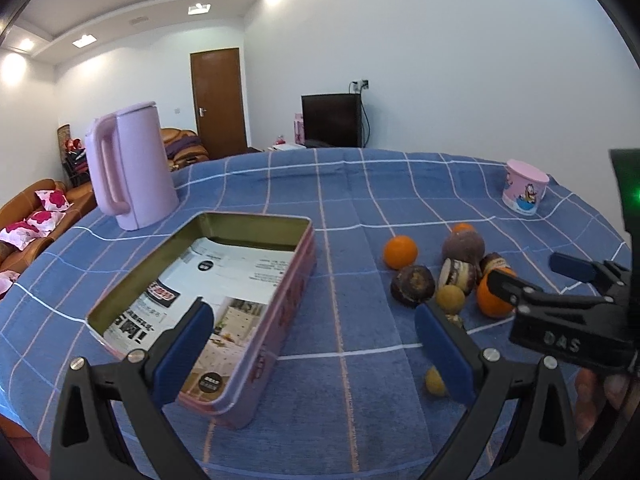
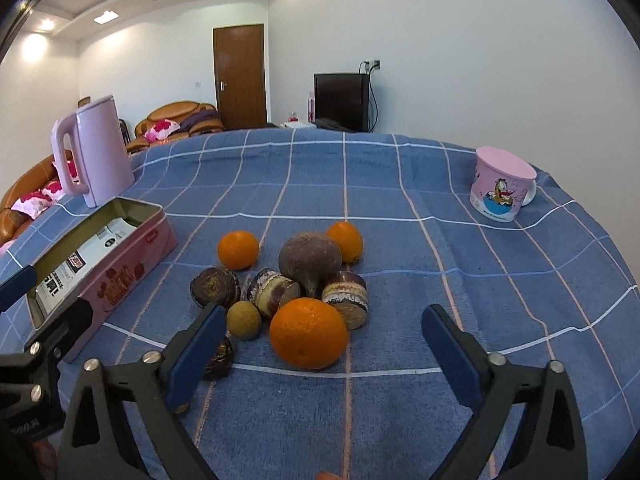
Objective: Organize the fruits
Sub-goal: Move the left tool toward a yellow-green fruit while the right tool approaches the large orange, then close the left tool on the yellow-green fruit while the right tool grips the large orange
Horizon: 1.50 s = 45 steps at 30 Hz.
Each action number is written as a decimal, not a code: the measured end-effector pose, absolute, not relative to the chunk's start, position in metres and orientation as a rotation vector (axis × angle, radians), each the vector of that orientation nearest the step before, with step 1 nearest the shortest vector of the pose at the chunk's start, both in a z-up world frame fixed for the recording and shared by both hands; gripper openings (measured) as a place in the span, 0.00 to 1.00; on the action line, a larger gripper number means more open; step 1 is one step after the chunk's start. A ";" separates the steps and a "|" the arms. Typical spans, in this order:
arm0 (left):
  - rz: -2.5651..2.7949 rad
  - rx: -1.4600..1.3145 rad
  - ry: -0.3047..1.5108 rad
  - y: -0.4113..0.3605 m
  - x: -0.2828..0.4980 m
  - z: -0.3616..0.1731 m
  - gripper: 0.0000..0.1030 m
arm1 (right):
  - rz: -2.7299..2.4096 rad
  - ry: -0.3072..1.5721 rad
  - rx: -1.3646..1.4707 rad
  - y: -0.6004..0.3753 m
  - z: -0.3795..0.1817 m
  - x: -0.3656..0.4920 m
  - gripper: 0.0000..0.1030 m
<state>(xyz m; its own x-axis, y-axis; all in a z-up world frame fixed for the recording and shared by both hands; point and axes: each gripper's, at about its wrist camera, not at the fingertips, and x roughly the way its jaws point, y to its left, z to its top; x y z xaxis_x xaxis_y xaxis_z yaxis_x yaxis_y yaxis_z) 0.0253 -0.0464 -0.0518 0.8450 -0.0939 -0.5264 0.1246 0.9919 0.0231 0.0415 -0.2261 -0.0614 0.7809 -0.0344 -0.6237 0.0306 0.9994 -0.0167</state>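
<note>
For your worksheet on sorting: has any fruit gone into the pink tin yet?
No. The pink tin holds only printed paper; the fruit pile sits on the cloth.

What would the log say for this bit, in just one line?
left gripper: open, over tin edge | right gripper: open, facing nearest orange | fruit pile on cloth | tin: no fruit

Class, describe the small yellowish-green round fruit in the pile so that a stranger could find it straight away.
Start at the open pink tin on the blue checked tablecloth, then move right to the heap of fruit. At the heap's near edge lies the biggest orange; the small round fruit sits just left of it. It is dull yellowish-green and smooth, smaller than any orange and paler than the dark brown pieces behind it.
</note>
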 end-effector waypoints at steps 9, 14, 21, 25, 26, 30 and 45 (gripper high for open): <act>-0.146 0.063 0.578 -0.052 0.027 -0.057 1.00 | -0.005 0.778 0.067 -0.235 -0.076 0.062 0.64; -0.162 0.065 0.593 -0.054 0.029 -0.059 0.99 | 0.052 0.800 0.107 -0.236 -0.080 0.064 0.51; -0.201 0.064 0.617 -0.058 0.030 -0.062 0.95 | 0.048 0.755 0.121 -0.239 -0.073 0.051 0.47; -0.227 0.063 0.637 -0.062 0.030 -0.065 0.92 | 0.038 0.743 0.120 -0.242 -0.077 0.037 0.47; -0.235 0.066 0.639 -0.064 0.029 -0.065 0.90 | 0.034 0.741 0.125 -0.244 -0.077 0.035 0.47; -0.282 0.081 0.660 -0.074 0.027 -0.069 0.80 | 0.001 0.709 0.133 -0.251 -0.075 0.028 0.47; -0.404 0.098 0.767 -0.093 0.029 -0.086 0.52 | 0.015 0.706 0.179 -0.260 -0.078 0.027 0.48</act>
<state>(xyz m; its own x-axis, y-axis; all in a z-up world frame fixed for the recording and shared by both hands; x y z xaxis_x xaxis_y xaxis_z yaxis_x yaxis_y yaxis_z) 0.0289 -0.0931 -0.0857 0.6477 -0.3196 -0.6916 0.3901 0.9189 -0.0592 0.0271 -0.2602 -0.0784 0.7615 0.0744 -0.6438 0.0463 0.9846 0.1686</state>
